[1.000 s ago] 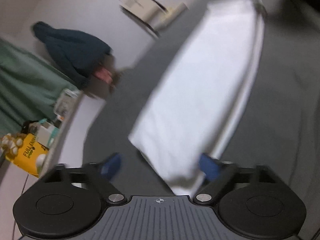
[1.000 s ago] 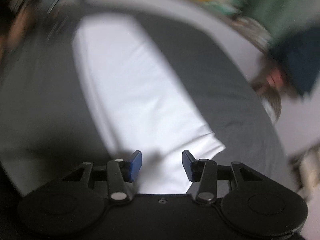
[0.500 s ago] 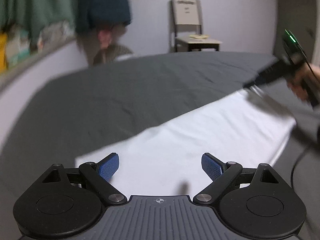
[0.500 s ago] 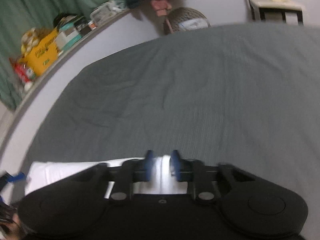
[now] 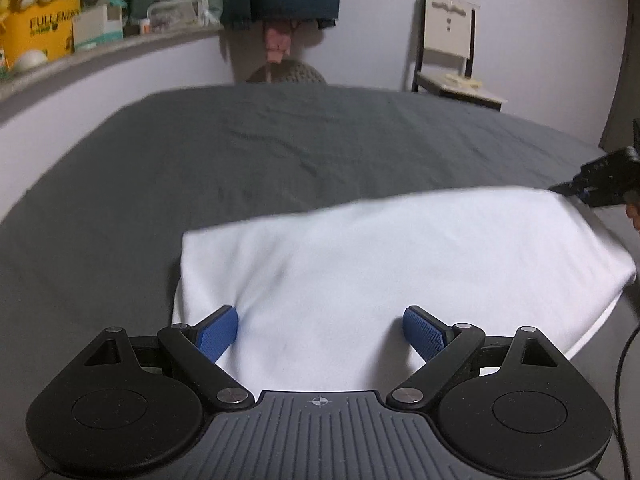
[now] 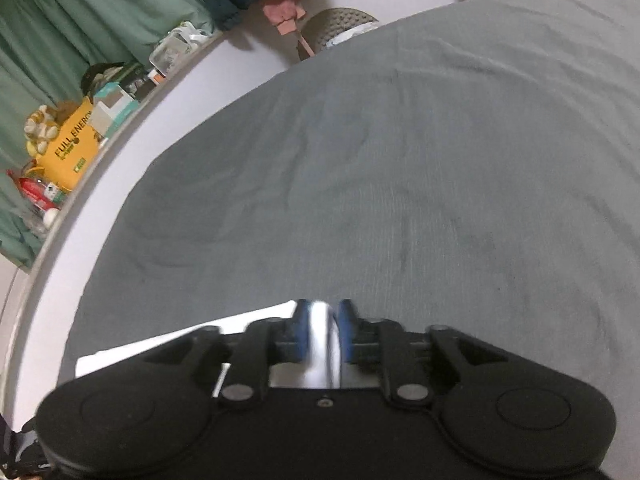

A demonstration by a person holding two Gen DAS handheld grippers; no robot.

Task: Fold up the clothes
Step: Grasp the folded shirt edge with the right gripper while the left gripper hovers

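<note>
Since half a sec ago the left gripper [image 5: 318,330] has slid in closer over the white garment [image 5: 400,264], so both blue pads now sit on the cloth w/ the jaws spread wide apart, nothing pinched between them yet. Cloth also looks flatter and more squared up on the grey bed [image 5: 280,148] than it did a sec back, when it was a long strip mid-swing.

Right gripper [image 6: 322,330] hasn't changed its hold: jaws pulled together on a bunched bit of the white fabric, blurry but def clamped. From the left cam you can see it out at the far right corner of the cloth, holding that end.

Imo this means one end is secured and the left side is lining up for its own grab on the near edge, prob so both can lift and fold it over. Not folded yet afaict.

Further back: chair [image 5: 450,44] by the wall, yellow box [image 5: 40,36] on the ledge, green curtain [image 6: 60,28] behind.
</note>
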